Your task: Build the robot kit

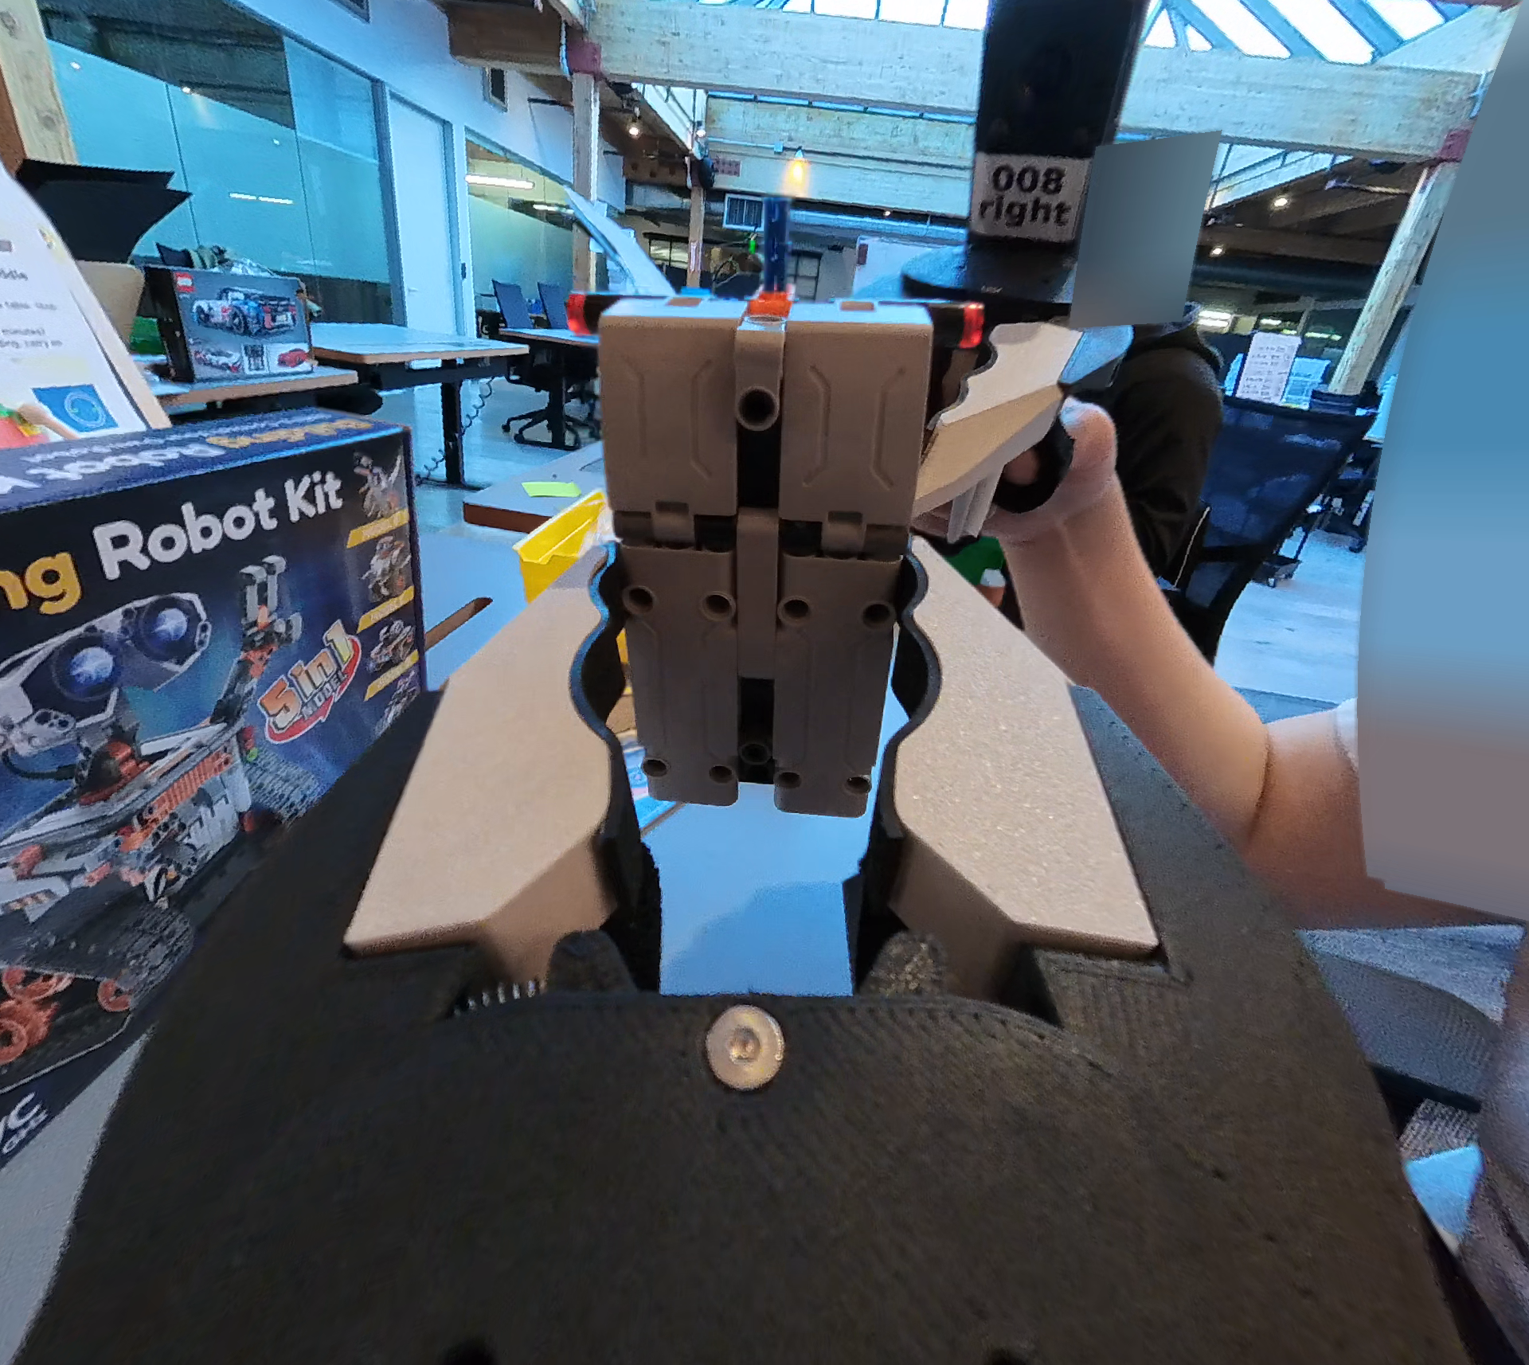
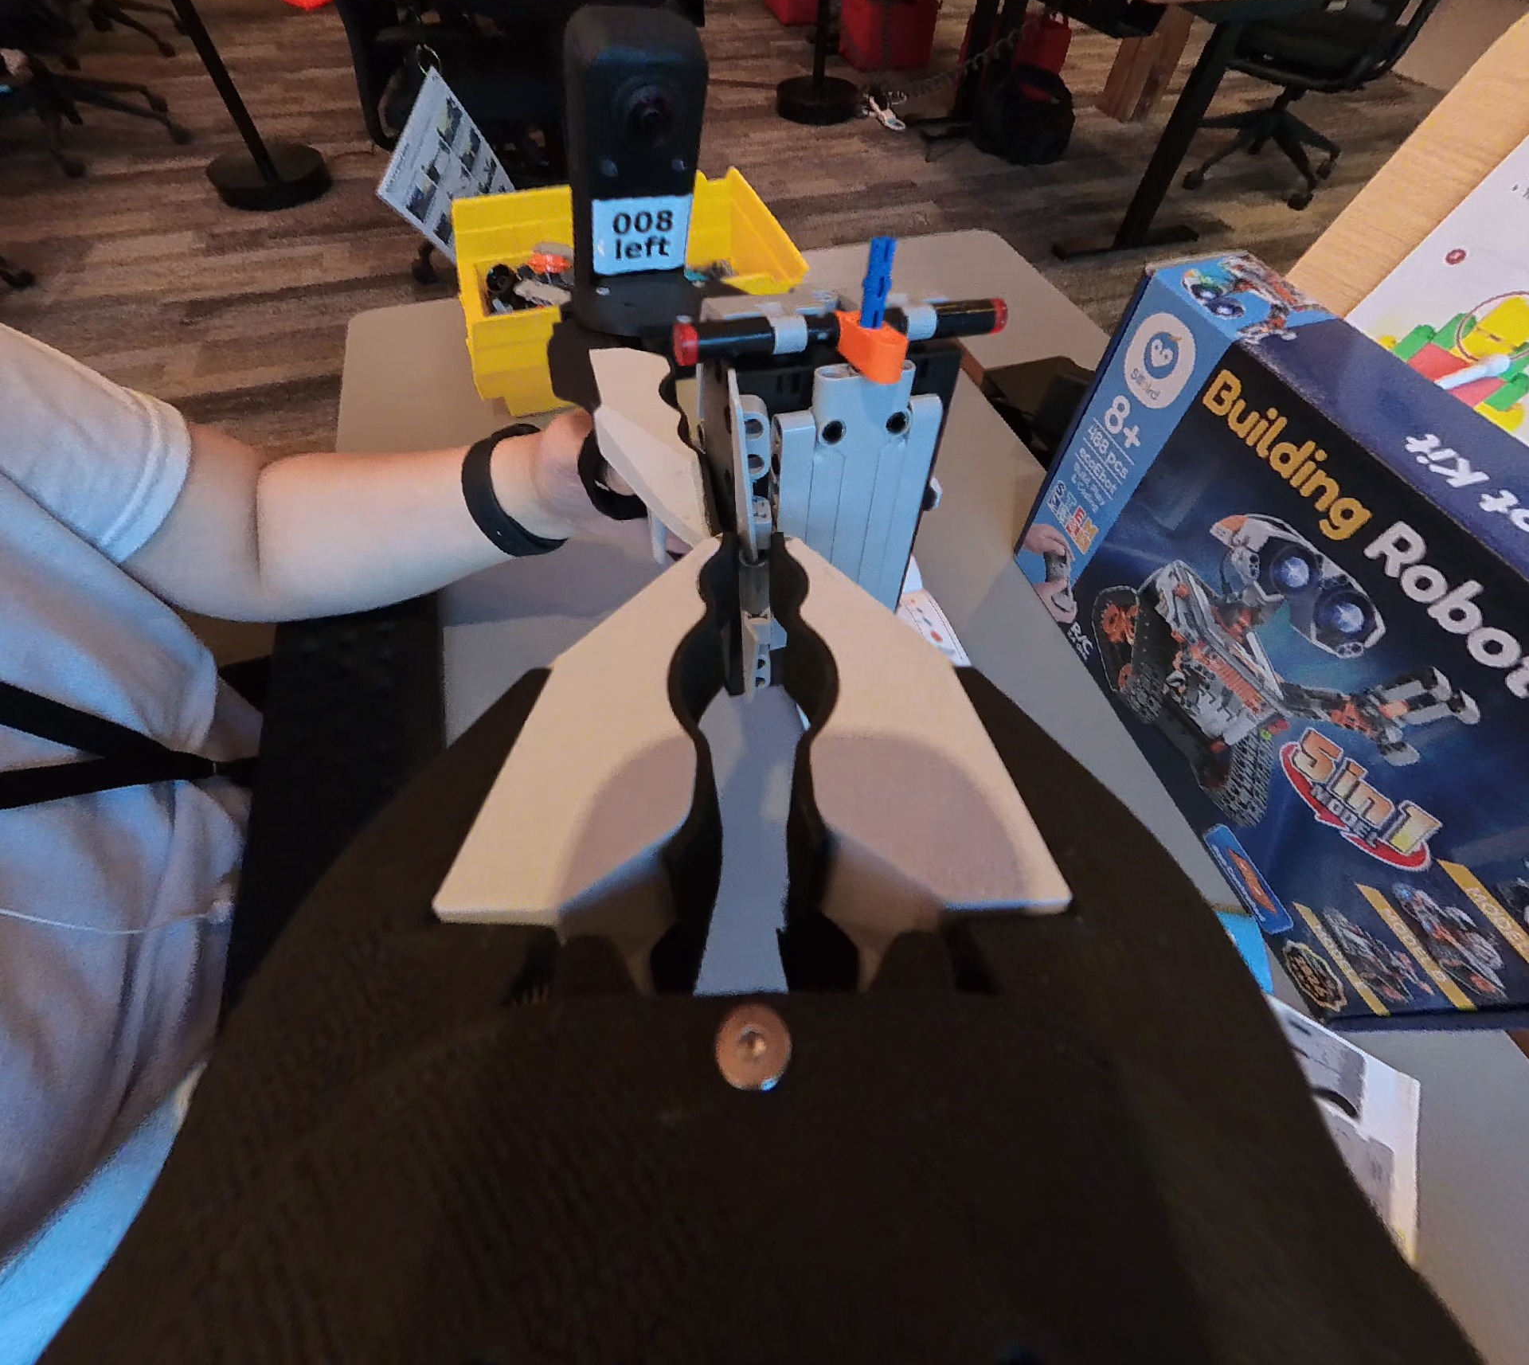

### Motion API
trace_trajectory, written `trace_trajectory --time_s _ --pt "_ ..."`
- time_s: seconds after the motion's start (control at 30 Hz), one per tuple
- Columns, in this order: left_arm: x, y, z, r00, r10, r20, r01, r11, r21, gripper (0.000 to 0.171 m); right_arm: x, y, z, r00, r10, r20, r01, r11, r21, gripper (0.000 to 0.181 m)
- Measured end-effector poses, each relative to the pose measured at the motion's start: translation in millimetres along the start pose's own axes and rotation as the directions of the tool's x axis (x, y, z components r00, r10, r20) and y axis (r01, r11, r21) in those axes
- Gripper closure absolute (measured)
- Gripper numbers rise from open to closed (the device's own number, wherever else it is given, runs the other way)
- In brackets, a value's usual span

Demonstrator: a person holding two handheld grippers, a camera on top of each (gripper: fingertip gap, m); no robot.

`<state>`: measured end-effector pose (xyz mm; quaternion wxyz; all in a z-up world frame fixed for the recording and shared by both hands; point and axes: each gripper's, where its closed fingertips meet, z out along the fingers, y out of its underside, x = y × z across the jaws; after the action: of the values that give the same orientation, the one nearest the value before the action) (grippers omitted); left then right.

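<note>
A grey brick-built assembly (image 1: pixel 757 556) stands upright between the fingers of my left gripper (image 1: pixel 757 630), which is shut on its lower half. A black axle with red ends (image 2: pixel 836 328), an orange connector (image 2: pixel 869 345) and a blue pin (image 2: pixel 875 270) sit on top of the assembly (image 2: pixel 852 473). My right gripper (image 2: pixel 751 568) is shut on a thin grey beam at the assembly's near edge. It also shows in the left wrist view (image 1: pixel 984 440), at the assembly's right side, held by a hand. The left gripper also shows in the right wrist view (image 2: pixel 654 448), on the assembly's left side.
A dark blue robot kit box (image 1: pixel 207 663) stands beside the assembly, on the right in the right wrist view (image 2: pixel 1324 622). A yellow parts bin (image 2: pixel 513 299) sits at the grey table's (image 2: pixel 397 365) far edge. A person's arm (image 2: pixel 331 531) reaches in. Desks and chairs stand behind.
</note>
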<state>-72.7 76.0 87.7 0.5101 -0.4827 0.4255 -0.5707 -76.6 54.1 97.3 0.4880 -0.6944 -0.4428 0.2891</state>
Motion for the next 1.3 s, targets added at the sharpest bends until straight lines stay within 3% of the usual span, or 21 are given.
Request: trace_trajectory --time_s 0.13,0.33,0.53,0.73,1.1,1.3 --pt "-5 18 2 0.999 -0.039 -0.019 0.037 0.997 -0.06 0.109 6 17 3 0.999 -0.031 -0.019 0.029 0.996 -0.089 0.174" --pt "-10 34 3 0.99 -0.131 -0.046 0.127 0.988 -0.085 0.108 11 29 7 0.999 0.028 0.046 -0.024 0.995 -0.094 0.175" --pt "-12 33 3 0.989 -0.139 -0.046 0.137 0.99 -0.042 0.108 12 27 9 0.977 0.142 0.158 -0.14 0.99 -0.023 0.175" --pt "-19 33 7 0.984 -0.18 -0.013 0.181 0.981 0.066 0.108 20 27 9 0.984 0.153 0.087 -0.151 0.988 -0.033 0.175" --pt "-14 32 16 0.905 -0.398 -0.147 0.422 0.88 0.218 0.109 21 25 3 0.955 0.291 0.065 -0.289 0.957 -0.032 0.175" --pt "-13 25 16 0.829 -0.507 -0.238 0.559 0.767 0.315 0.108 23 17 3 0.934 0.355 0.05 -0.352 0.935 -0.051 0.175"
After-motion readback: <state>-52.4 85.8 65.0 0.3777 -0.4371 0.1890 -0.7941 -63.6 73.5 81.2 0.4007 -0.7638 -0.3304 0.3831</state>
